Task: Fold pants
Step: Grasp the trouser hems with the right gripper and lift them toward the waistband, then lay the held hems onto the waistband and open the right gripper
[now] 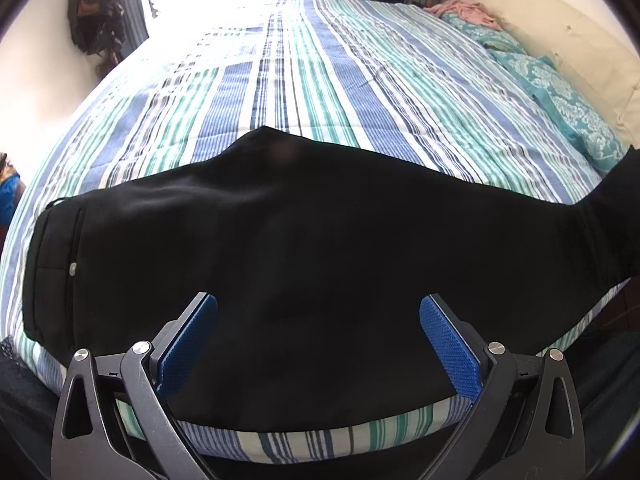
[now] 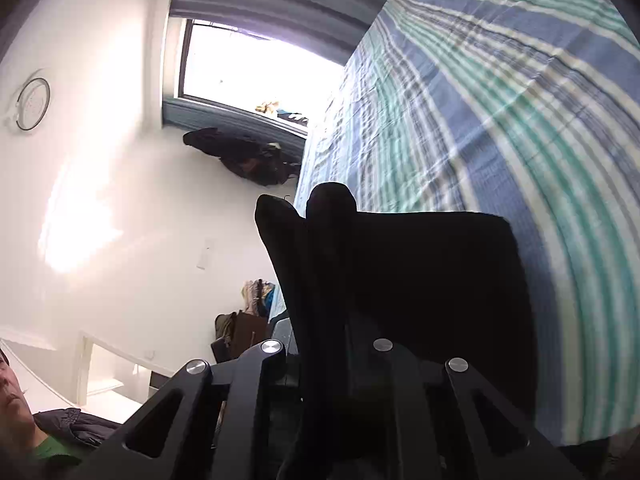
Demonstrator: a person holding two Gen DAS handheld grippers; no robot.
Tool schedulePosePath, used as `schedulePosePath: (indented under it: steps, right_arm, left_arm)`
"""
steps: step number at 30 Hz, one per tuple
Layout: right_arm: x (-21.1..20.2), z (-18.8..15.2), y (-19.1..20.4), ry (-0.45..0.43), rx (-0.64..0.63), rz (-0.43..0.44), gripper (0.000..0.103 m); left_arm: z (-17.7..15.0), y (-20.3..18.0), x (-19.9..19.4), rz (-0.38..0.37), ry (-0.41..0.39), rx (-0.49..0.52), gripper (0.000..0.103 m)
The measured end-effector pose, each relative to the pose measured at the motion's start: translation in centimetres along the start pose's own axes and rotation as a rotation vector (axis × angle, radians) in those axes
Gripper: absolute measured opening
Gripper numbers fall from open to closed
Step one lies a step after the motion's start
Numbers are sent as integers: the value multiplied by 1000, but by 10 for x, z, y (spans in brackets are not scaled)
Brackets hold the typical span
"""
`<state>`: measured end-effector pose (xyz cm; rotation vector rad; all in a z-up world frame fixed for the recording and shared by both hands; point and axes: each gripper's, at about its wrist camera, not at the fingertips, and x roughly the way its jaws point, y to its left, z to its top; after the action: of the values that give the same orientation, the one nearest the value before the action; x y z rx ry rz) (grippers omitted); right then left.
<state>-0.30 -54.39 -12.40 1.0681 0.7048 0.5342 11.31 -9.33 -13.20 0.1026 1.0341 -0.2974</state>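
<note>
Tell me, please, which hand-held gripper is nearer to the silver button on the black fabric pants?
Left. The left hand-held gripper hangs open above the black fabric pants, close to the silver button. The right hand-held gripper is shut on the raised leg ends; no button shows there.

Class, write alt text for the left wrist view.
Black pants lie spread across a striped bedspread, with the left gripper open just above them. Teal pillows line the bed's right edge.

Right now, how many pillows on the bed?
2, both teal patterned, along the bed's right edge by the cream headboard in the left wrist view: near pillow, far pillow. More may be hidden.
</note>
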Motion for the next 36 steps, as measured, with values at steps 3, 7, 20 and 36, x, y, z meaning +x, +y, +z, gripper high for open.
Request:
schedulePosePath:
  steps: [3,7,20,36]
  right_arm:
    - [73,-26,27,42,4,44,14]
    - [179,-65,59,124,-64,15,14]
    - [265,-157,117,74,-413,-339,82]
    - [124,-159,116,-313,-480,-613,91]
  left_arm:
    - [-3,17,-9,-6,-23,-38,102]
    - [-12,45,-18,3,-50,-91,102]
    - [-34,80,-51,-130,-147,-140,102]
    - [-3,-46,11,-135,56,136,8]
